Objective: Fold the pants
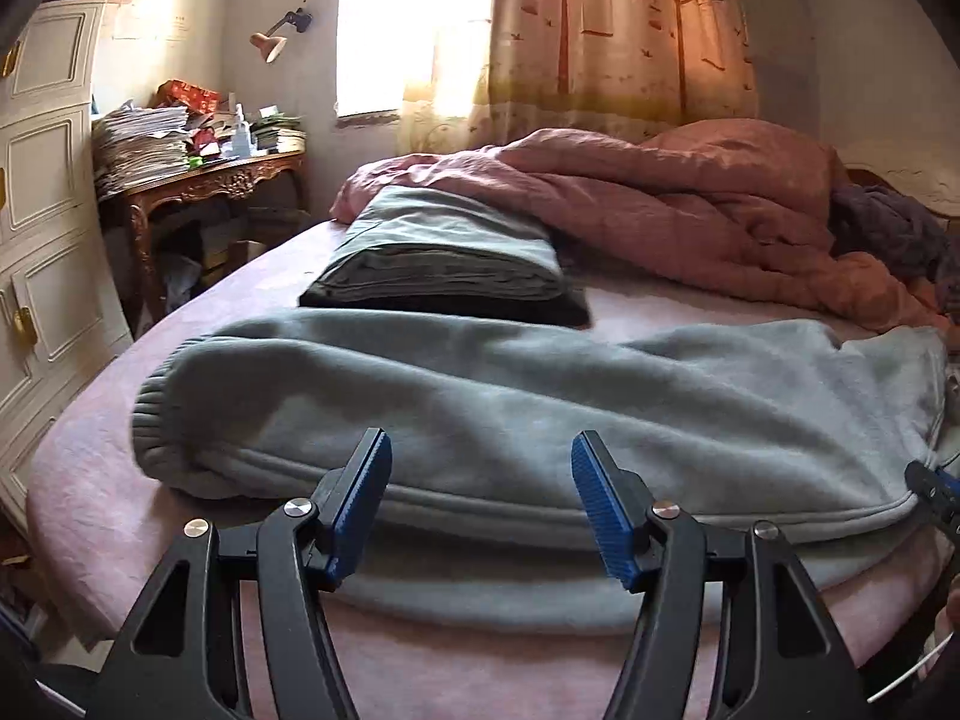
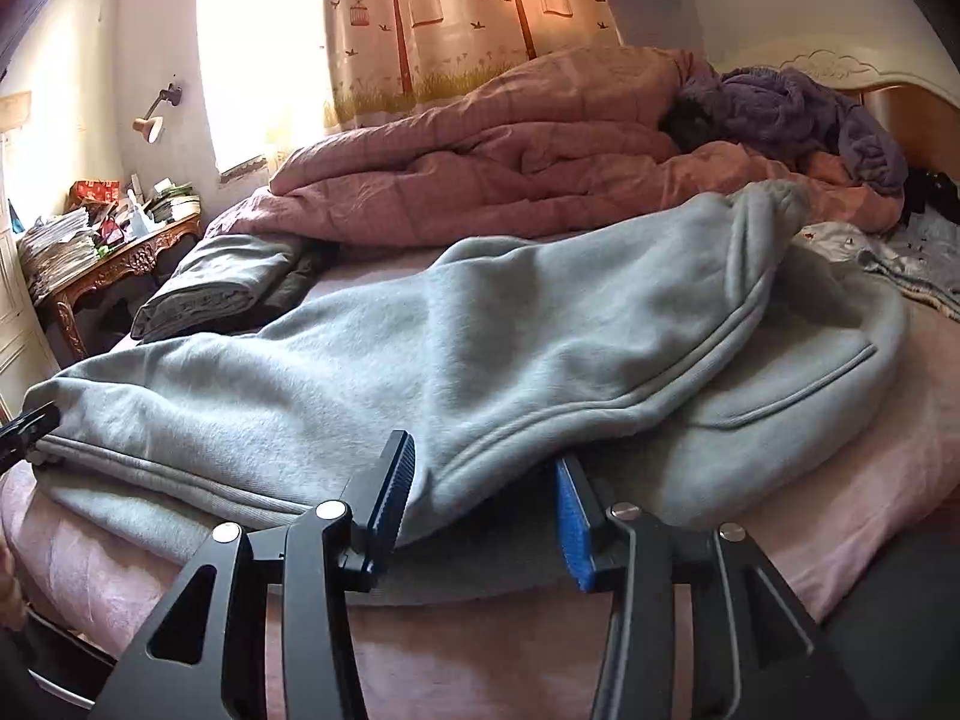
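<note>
Grey pants [image 1: 510, 396] lie lengthwise across pink bed [image 1: 90, 510], legs doubled over, cuff at left. Left hand-held gripper [image 1: 480, 480] released, jaws spread w/ nothing between, just above near edge of pants. Right hand-held gripper [image 2: 486, 492] also released, fold of pants loose between its pads. Folded clothes stack [image 1: 444, 258] behind, pink quilt [image 1: 660, 210] beyond.

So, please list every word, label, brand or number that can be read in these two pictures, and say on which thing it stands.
No text can be read in either view.
Papers on the wall: faint marks, too blurred and overexposed to read.
Red boxes on the desk: a print, too small to read.
Stack of papers: no legible line.
Grey pants: no label or brand shows.
Curtain: only trees, birds and cages, no words.
</note>
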`<state>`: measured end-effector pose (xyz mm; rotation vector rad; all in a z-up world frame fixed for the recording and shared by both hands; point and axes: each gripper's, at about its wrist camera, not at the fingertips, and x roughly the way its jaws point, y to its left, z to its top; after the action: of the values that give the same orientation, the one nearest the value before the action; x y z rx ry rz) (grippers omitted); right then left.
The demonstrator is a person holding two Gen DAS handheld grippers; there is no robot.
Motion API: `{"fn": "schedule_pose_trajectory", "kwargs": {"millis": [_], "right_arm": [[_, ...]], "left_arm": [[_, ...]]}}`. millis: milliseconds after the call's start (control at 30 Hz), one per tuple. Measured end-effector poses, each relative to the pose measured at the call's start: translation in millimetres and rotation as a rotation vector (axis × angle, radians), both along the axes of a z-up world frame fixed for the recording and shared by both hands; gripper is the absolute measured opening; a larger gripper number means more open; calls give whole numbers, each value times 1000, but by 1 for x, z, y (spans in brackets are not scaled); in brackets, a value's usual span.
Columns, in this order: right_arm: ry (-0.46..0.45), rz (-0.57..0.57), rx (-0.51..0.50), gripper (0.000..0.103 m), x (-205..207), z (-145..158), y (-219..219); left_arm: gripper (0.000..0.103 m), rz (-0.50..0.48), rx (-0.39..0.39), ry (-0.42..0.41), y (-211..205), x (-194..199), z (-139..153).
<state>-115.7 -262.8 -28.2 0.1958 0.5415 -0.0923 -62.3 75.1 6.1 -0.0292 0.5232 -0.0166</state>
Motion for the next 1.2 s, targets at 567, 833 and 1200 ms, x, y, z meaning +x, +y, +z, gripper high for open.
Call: {"fn": "schedule_pose_trajectory", "kwargs": {"millis": [567,833,1200], "right_arm": [[5,-311,177,49,57,64,-228],[103,-219,355,37,123,52,-263],[-64,-126,205,20,121,118,-230]], "left_arm": [[92,-155,12,-15,-136,21,1],[84,-400,5,29,-214,23,4],[48,-740,-140,241,-325,28,-1]]}}
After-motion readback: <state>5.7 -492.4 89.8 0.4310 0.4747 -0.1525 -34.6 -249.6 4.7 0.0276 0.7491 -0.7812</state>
